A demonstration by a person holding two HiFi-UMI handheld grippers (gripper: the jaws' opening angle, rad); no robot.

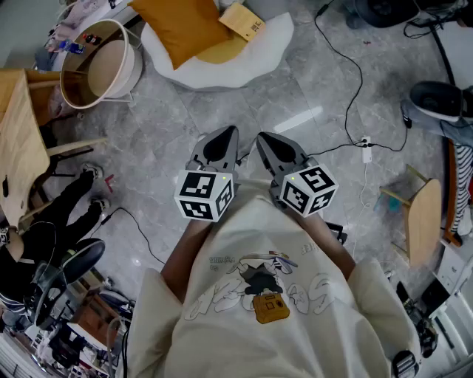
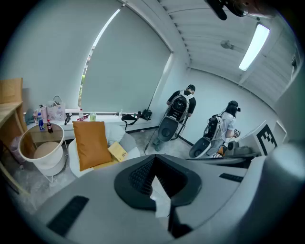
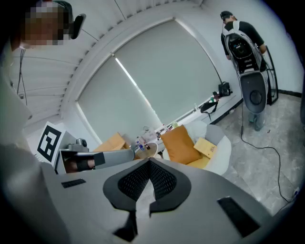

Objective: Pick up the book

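The book (image 1: 242,20) is a thin tan-yellow one. It lies on a white round cushion seat (image 1: 260,46) far ahead, beside an orange pillow (image 1: 185,26). Both grippers are held close to the person's chest, side by side, pointing toward that seat and well short of it. My left gripper (image 1: 226,133) is shut with nothing in it. My right gripper (image 1: 267,140) is also shut and holds nothing. In the left gripper view the book (image 2: 117,151) shows just above the closed jaws, right of the pillow (image 2: 91,144). The right gripper view shows the book (image 3: 206,147) on the seat as well.
A white round tub (image 1: 100,63) stands left of the seat, and wooden furniture (image 1: 18,140) at the far left. Cables and a power strip (image 1: 366,150) cross the grey marble floor on the right. Two people with backpacks (image 2: 180,107) (image 2: 224,125) stand further off.
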